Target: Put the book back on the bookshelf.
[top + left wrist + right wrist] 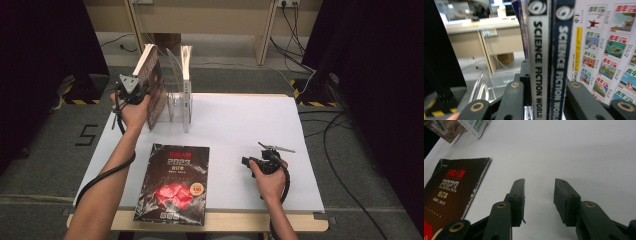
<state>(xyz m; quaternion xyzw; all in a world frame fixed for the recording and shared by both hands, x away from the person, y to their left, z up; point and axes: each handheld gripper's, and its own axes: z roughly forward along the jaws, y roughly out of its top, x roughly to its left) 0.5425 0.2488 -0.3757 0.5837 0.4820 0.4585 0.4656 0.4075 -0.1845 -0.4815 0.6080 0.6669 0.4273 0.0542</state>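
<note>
Left gripper (134, 89) jaws clamped on upright magazines (550, 50), spines vertical, at clear rack (176, 95). Right gripper (537, 195) jaws parted, idle on bench (240, 125).

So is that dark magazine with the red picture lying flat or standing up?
Lying flat. The dark magazine with the red picture rests cover-up on the white table, apart from the open right gripper.

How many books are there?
3 that I can see. One lies flat on the table, the black book. One stands in the clear rack, the white book. The left tool holds the third book. More may be hidden.
</note>
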